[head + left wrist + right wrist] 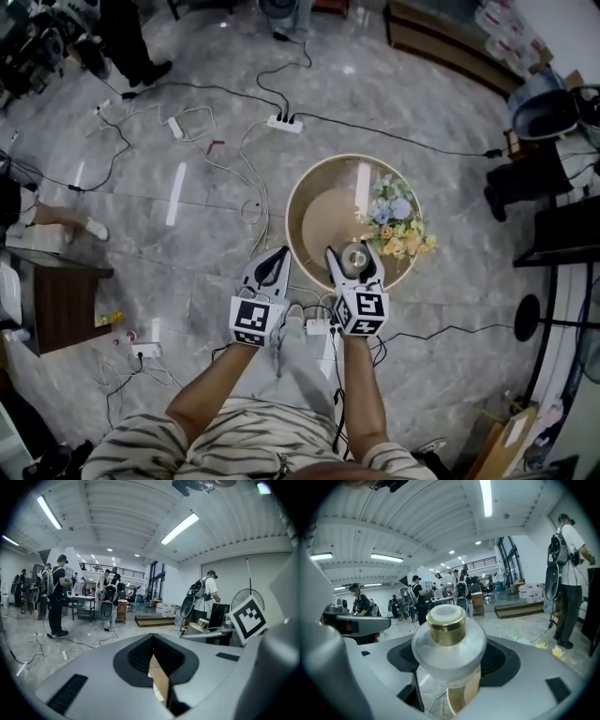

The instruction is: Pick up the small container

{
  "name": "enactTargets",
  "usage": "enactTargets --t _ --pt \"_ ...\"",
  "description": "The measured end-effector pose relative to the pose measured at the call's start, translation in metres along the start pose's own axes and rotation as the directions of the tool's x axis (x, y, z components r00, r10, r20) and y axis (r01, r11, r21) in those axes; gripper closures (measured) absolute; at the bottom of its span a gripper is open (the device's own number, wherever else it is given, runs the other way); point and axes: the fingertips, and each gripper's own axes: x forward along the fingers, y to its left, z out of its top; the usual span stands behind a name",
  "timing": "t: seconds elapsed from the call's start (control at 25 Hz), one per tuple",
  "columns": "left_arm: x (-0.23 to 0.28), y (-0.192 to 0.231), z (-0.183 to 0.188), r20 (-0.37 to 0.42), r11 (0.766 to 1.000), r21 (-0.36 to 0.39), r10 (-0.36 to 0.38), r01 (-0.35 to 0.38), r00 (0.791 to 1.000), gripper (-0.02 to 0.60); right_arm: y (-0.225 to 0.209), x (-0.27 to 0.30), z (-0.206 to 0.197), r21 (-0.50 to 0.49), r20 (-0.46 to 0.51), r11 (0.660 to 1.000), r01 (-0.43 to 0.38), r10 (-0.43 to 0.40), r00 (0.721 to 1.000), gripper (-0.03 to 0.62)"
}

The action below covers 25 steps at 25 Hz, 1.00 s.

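The small container (356,256) is a frosted glass jar with a gold cap, seen close up in the right gripper view (449,641). My right gripper (354,251) is shut on it, one jaw on each side of its round body, over the near part of the round tan table (298,202). Below the jar, the right gripper view shows the table's edge and the floor. My left gripper (273,259) hangs to the left of the table over the floor, its jaws shut and empty (157,667).
A bunch of pale flowers (398,220) lies on the table's right side. Cables and a power strip (284,123) run across the marble floor around the table. A dark bench (56,305) stands at the left. People stand around the hall in both gripper views.
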Motion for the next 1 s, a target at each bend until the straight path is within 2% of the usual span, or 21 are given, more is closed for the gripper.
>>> enactTargets --t 0.32,0.68,1.0 --pt "-0.037 -0.013 0.047 0.033 1.0 0.017 -0.026 0.026 0.999 0.584 0.03 -0.05 0.068 -0.003 0.071 1.0 -0.005 0.005 0.997 0.244" --pt "-0.07 -0.031 0.096 0.08 0.996 0.044 -0.083 0.08 0.993 0.584 0.058 -0.096 0.123 -0.016 0.11 1.0 0.0 0.002 0.994 0.244" --pt "-0.09 -0.017 0.125 0.134 0.995 0.058 -0.083 0.076 0.987 0.584 0.076 -0.114 0.161 -0.041 0.175 0.999 0.007 0.001 0.985 0.244"
